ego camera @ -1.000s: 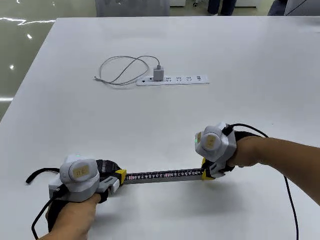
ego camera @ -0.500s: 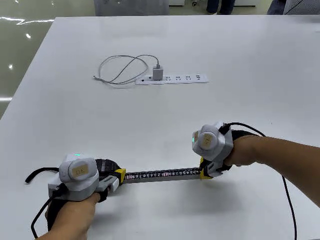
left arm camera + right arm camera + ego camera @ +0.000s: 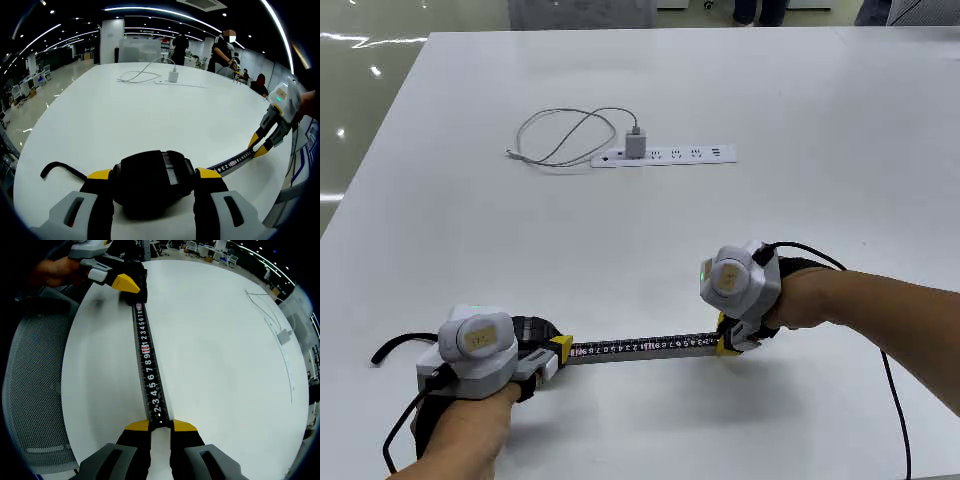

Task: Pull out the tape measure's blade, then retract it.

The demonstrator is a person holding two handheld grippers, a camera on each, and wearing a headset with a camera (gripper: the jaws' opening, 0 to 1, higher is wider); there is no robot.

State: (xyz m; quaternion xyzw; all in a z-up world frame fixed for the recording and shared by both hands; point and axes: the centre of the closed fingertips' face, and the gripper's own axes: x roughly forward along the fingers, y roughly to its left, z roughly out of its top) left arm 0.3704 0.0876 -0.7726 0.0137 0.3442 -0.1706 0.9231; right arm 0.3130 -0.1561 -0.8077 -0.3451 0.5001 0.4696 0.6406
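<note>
I am gripping the tape measure's black case (image 3: 152, 185) with the left gripper (image 3: 550, 352). Its yellow-tipped jaws are standing fairly wide and pressing on either side of the case, down by the near edge of the white table (image 3: 790, 130). The blade (image 3: 640, 348) is running out of the case toward the right, lying low along the tabletop with its numbered face up. Part of the blade is out; how much is coiled inside the case I cannot tell.

At the end of the blade away from the case, the right gripper (image 3: 161, 426) is pinching the tip, its jaws narrow with just the strip between them. In the right gripper view the printed numbers are climbing away from the jaws toward the case.

A black wrist strap (image 3: 59, 167) is trailing from the case on the side away from the blade, lying loose on the table. Well beyond the case, across the table, a white power strip (image 3: 670, 157) is lying flat. A white charger (image 3: 636, 148) is plugged into it, and a pale cable (image 3: 555, 140) is looping away from the charger. Below the table edge near the case, a grey mesh chair (image 3: 35, 405) is showing in the right gripper view.
</note>
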